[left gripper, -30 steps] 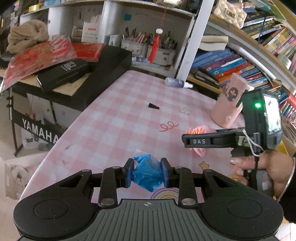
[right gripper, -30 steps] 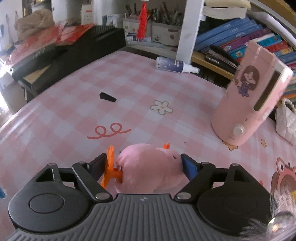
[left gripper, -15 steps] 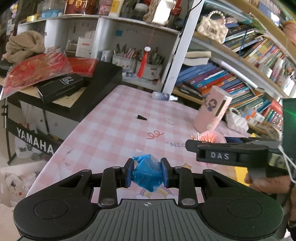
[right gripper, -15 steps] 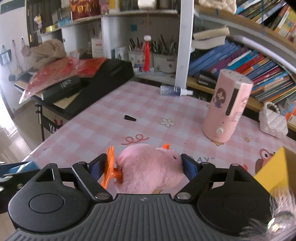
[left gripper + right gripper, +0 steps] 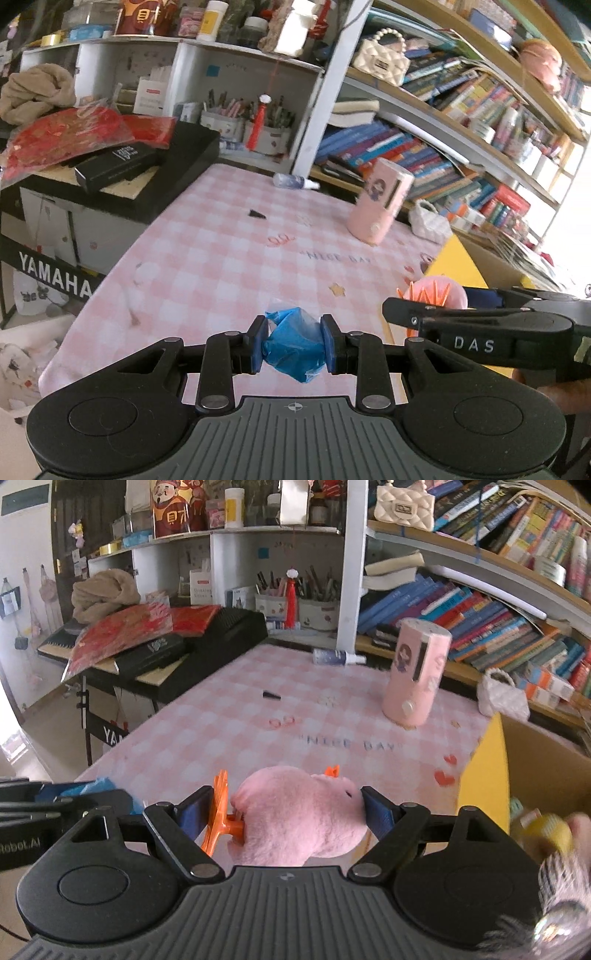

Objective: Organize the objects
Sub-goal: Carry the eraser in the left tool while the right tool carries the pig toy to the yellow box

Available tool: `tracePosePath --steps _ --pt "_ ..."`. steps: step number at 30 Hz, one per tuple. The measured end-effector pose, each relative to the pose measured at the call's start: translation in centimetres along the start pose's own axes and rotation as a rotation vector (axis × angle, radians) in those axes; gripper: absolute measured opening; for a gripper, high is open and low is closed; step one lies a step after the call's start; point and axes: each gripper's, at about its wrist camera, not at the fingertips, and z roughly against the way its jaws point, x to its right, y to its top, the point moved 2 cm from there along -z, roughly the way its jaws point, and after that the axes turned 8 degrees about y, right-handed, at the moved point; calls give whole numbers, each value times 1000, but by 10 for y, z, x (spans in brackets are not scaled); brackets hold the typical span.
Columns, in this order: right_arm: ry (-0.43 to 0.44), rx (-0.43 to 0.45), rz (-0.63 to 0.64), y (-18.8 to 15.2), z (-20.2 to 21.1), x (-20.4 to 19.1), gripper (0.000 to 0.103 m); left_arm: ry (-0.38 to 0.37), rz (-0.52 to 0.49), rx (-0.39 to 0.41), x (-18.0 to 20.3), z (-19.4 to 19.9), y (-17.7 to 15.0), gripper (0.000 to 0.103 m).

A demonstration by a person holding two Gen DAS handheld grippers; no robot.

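A crumpled blue bag (image 5: pixel 293 349) is pinched between the two blue pads of the left gripper (image 5: pixel 294 347), whose jaws are drawn narrow, one pad pressed on each side of the bundle. The bag is carried clear of the pink checked tablecloth (image 5: pixel 229 258), above the near end of the table; its lower tip hangs just below the pads.

A pink plush toy (image 5: pixel 299 812) with orange feet is clamped in the right gripper (image 5: pixel 295 816), the jaws set wide around its body. The right pad is pressed against the toy's head end, while an orange foot (image 5: pixel 218 819) is squeezed flat between the left pad and the body. The toy is held off the table, near its front edge. In the left wrist view the same toy (image 5: pixel 436 293) is seen beyond the black finger marked DAS, just to the right of the bag.

A yellow-sided cardboard box (image 5: pixel 491 775) is seen at the right end of the table, close beside the toy. Farther back on the cloth, well apart from both grippers, a pink cylindrical appliance (image 5: pixel 415 672) is stood upright, a small spray bottle (image 5: pixel 338 657) is laid on its side, and a small black wedge (image 5: pixel 270 695) is left lying flat.
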Motion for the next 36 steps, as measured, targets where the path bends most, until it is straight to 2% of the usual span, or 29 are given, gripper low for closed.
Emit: tracePosePath --steps 17,27,36 --pt "-139 -27 -148 -96 81 -32 83 -130 -160 -65 21 58 -58 29" --pt "-273 -43 -271 -133 122 -12 83 -261 -270 -118 59 61 -76 29" --pt "-388 -38 -345 -158 157 14 83 -368 -342 -133 105 57 -87 29"
